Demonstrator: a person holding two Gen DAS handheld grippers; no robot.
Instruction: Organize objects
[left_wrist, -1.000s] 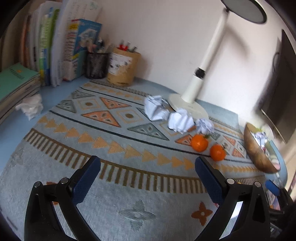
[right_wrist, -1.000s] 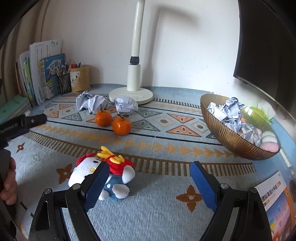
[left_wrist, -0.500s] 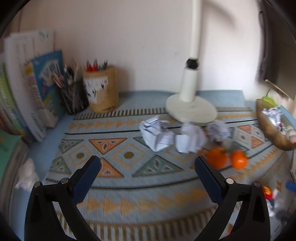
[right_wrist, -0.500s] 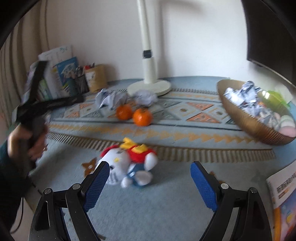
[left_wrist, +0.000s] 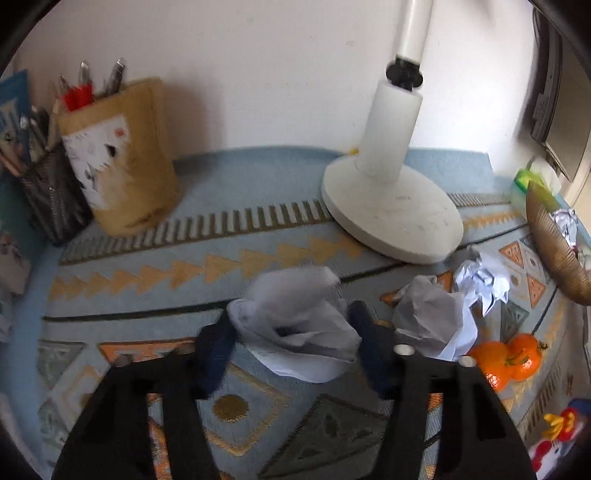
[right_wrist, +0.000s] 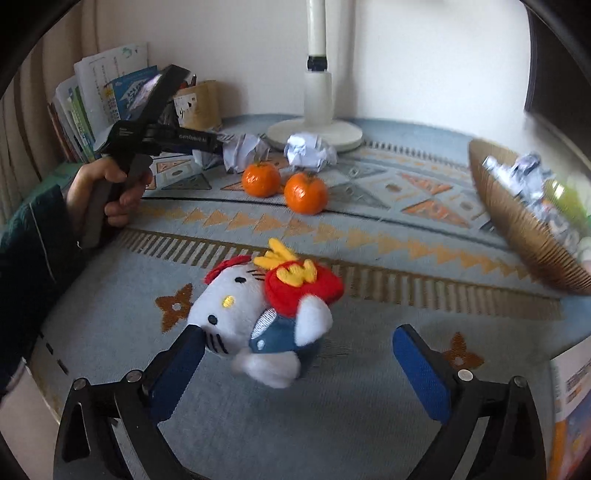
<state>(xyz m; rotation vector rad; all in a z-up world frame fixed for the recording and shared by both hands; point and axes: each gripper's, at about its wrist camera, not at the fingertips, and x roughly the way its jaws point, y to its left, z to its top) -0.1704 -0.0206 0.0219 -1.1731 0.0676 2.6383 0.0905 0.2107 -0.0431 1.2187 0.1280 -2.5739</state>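
Now a crumpled paper ball (left_wrist: 295, 317) sits clamped between the left claw (left_wrist: 291, 332) pads.

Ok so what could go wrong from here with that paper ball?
The left gripper pinches only soft folds of the crumpled paper ball, so it may slip out when lifted. A second paper wad lies against the right finger and could be dragged toward the two tangerines.

The right gripper (right_wrist: 295, 360) hangs wide open over a plush cat (right_wrist: 266, 314) on the mat (right_wrist: 369, 424). Beyond it lie two oranges (right_wrist: 284, 186) and paper balls (right_wrist: 310, 151). The left gripper (right_wrist: 218, 146) reaches one ball.
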